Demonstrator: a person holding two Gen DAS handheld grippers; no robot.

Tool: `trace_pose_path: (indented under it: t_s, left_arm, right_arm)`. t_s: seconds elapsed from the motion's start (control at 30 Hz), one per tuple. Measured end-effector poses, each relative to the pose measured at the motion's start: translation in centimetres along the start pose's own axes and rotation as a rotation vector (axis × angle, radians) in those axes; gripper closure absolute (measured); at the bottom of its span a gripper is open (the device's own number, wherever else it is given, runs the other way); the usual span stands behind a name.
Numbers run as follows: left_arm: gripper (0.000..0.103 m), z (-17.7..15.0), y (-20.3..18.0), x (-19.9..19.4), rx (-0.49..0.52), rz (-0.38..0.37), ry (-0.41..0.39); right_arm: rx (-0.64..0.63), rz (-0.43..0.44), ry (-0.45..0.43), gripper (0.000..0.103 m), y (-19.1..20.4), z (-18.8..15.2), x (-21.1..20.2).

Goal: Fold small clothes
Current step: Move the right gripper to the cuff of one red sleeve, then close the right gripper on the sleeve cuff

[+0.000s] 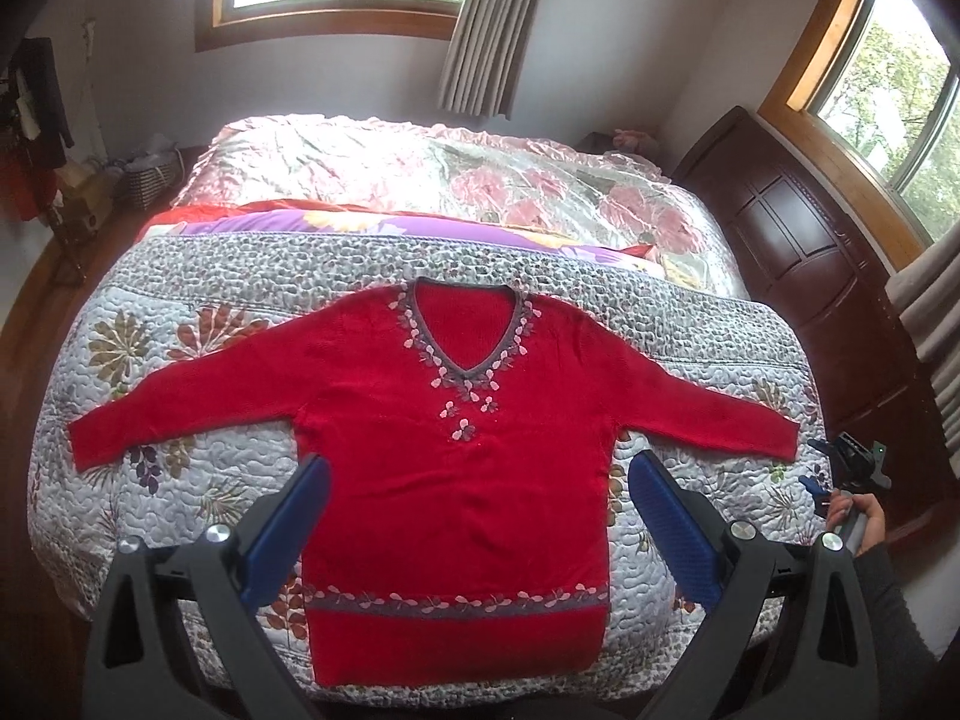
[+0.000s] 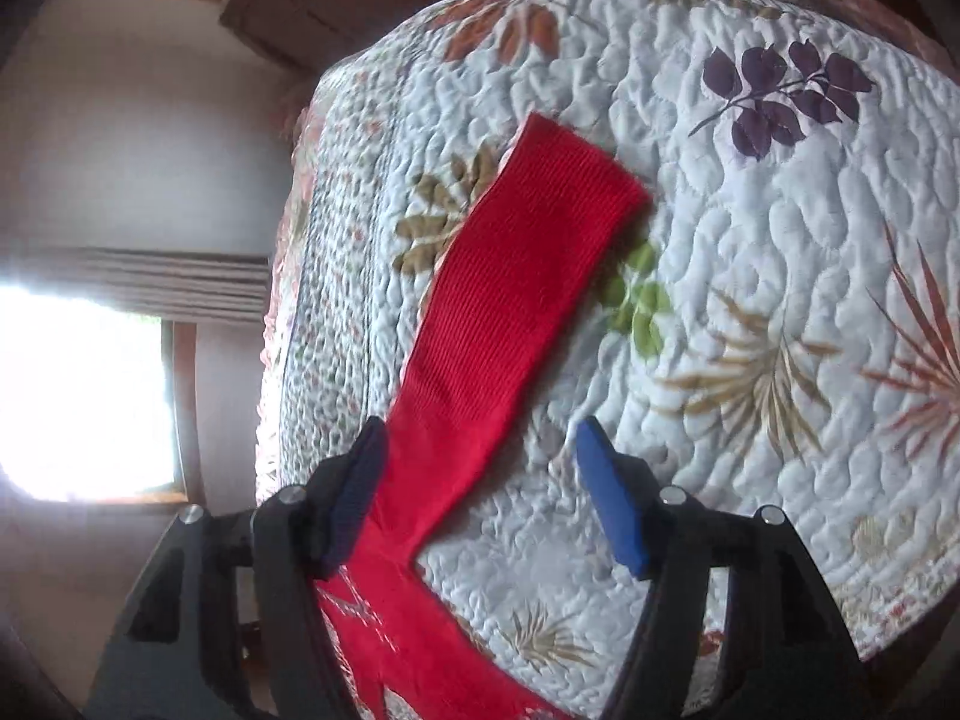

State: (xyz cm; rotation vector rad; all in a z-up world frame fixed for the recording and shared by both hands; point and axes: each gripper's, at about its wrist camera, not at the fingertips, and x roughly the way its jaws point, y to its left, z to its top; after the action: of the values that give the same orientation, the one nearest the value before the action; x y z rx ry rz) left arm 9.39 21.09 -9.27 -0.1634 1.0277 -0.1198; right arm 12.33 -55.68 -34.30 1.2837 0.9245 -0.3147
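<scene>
One red sweater (image 1: 456,480) flat on quilt (image 1: 150,510), both tools spread wide

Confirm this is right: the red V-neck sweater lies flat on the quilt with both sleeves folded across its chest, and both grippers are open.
Not quite. The red V-neck sweater lies flat on the quilt with both sleeves spread outward, unfolded, as the left wrist view shows. The left gripper and right gripper are indeed open.

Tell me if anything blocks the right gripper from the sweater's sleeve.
Nothing visible does. The right gripper, jaws open, hovers over the sleeve of the red sweater, which lies flat and uncovered on the quilt. Only bare quilt surrounds that sleeve.
</scene>
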Motion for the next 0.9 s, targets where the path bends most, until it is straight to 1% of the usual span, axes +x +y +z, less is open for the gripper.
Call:
trace_pose_path:
  t_s: [0.1,0.23,0.33,0.43,0.53,0.57,0.63,0.67,0.77,0.83,0.9]
  left_arm:
    - [0.004,-0.3,-0.6,0.2,-0.034,0.032,0.019]
    - [0.004,-0.5,-1.8,0.5,-0.047,0.071,0.035]
    - [0.004,-0.7,-2.4,0.6,-0.060,0.089,0.045]
    - [0.004,-0.8,-3.0,0.8,-0.071,0.093,0.054]
    - [0.004,-0.9,-3.4,0.9,-0.092,0.078,0.066]
    - [0.004,-1.0,-3.5,1.0,-0.094,0.078,0.068]
    - [0.004,-1.1,-3.9,1.1,-0.094,0.077,0.072]
    - [0.004,-1.2,-4.0,1.1,-0.094,0.075,0.074]
    - [0.004,-1.3,-4.4,1.2,-0.093,0.071,0.082]
    - [0.004,-1.5,-4.6,1.1,-0.094,0.071,0.082]
    - [0.004,-1.5,-4.6,0.9,-0.097,0.069,0.080]
  right_arm:
    - [0.084,0.030,-0.009,0.040,-2.0,3.9,1.8]
    - [0.145,0.021,-0.043,0.042,-3.8,7.3,3.2]
    - [0.164,0.015,-0.039,0.042,-4.1,8.4,4.1]
    - [0.154,0.020,-0.045,0.042,-4.0,9.1,4.4]
    - [0.138,0.015,-0.047,0.047,-3.7,9.5,4.7]
    - [0.131,0.015,-0.048,0.051,-3.7,9.5,4.8]
    - [0.129,0.022,-0.044,0.055,-3.8,9.4,5.0]
    - [0.125,0.025,-0.045,0.061,-4.0,9.6,4.9]
    - [0.128,0.027,-0.042,0.065,-4.4,9.9,4.9]
    - [0.114,0.017,-0.044,0.072,-4.6,9.9,4.8]
    - [0.106,0.021,-0.045,0.095,-4.9,9.8,4.6]
